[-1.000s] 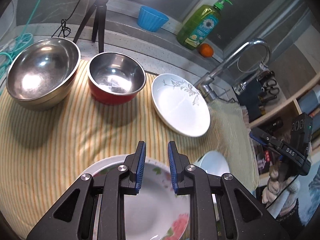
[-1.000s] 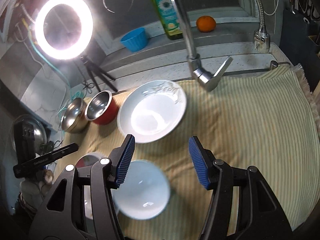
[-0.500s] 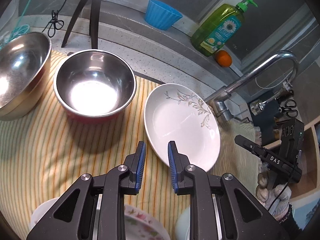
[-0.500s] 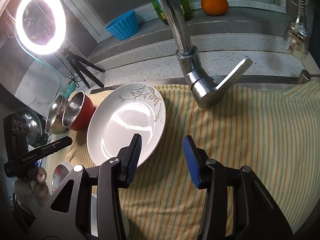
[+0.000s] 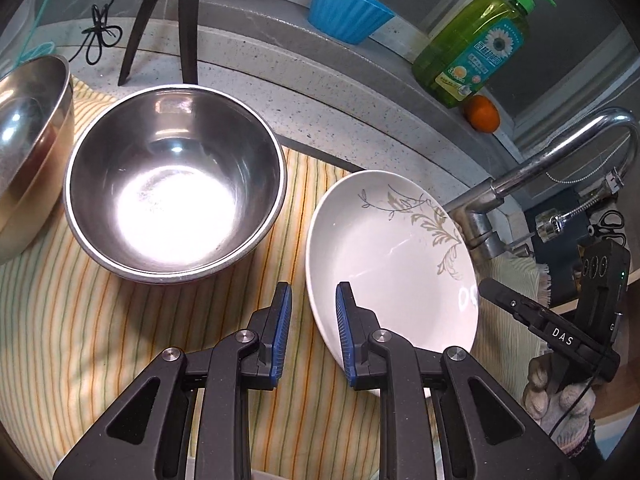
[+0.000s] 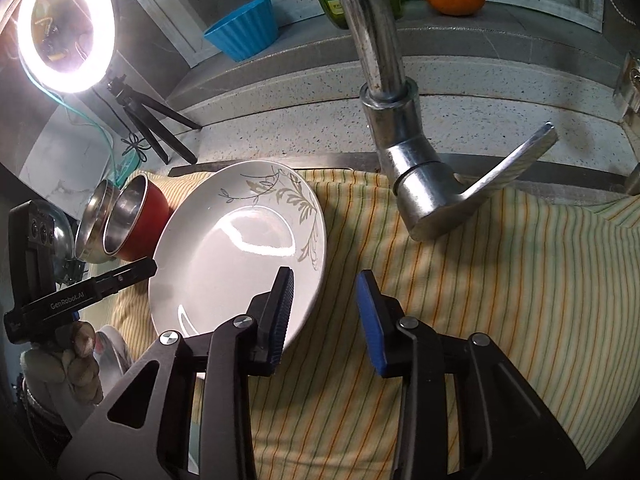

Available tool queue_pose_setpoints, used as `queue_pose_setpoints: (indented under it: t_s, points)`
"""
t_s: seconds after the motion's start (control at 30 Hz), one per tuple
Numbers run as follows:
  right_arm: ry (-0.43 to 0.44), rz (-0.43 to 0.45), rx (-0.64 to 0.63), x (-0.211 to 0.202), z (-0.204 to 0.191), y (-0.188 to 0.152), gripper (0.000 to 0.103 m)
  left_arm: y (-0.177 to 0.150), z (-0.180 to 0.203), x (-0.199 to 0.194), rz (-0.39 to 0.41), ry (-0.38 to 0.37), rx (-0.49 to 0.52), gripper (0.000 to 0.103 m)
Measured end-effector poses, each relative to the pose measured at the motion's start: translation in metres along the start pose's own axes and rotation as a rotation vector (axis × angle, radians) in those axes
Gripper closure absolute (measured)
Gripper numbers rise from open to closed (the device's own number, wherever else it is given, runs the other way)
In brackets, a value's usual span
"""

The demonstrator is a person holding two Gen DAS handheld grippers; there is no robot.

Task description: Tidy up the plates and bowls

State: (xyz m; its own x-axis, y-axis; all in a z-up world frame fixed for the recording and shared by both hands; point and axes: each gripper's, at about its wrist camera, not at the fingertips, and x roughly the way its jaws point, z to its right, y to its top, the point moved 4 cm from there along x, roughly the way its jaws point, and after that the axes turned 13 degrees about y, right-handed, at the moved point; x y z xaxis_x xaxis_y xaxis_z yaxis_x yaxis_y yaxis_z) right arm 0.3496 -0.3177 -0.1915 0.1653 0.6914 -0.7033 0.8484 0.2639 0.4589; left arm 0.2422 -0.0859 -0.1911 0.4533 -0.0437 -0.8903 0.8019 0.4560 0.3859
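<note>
Both grippers now sit lower and nearer the white plate (image 5: 394, 264) than a second ago, when the floral plate and a small white bowl lay under them; those have dropped out of the frames' lower edges

White plate with grey leaf print lies on the striped cloth (image 5: 120, 320), beside the red-sided steel bowl (image 5: 176, 184); larger steel bowl (image 5: 28, 152) at far left, close against it

Left gripper (image 5: 313, 324): jaws narrow, gap unchanged from earlier. Plate's near-left rim lies in line with the gap, right pad over the plate. Cannot tell whether the pads touch the rim or hang above it

Right gripper (image 6: 325, 312): jaws closing, much narrower than a second ago. Its left finger is over the plate's right rim, its right finger over bare cloth; rim edge falls between them, no visible pinch

Each view shows the other gripper held in a gloved hand (image 6: 66, 364) at the plate's opposite side

Tap (image 6: 404, 152) close ahead in right view; blue cup (image 5: 346, 12), green soap bottle (image 5: 476, 52), orange (image 5: 484, 114) on the ledge behind; ring light (image 6: 66, 24) on tripod at left
</note>
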Motion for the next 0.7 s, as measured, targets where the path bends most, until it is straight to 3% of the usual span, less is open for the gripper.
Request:
queue_pose_setpoints:
  t_s: [0.23, 0.4, 0.7]
  points:
    - [-0.001, -0.022, 0.01, 0.015, 0.003, 0.005, 0.079, 0.007, 0.001, 0.005, -0.001, -0.003, 0.011, 0.084]
    - [0.002, -0.046, 0.018, 0.024, 0.005, 0.006, 0.092, 0.009, 0.005, 0.01, -0.008, -0.008, 0.03, 0.084]
    - [0.004, -0.053, 0.018, 0.03, 0.0, 0.009, 0.095, 0.009, 0.009, 0.014, -0.015, -0.015, 0.053, 0.087]
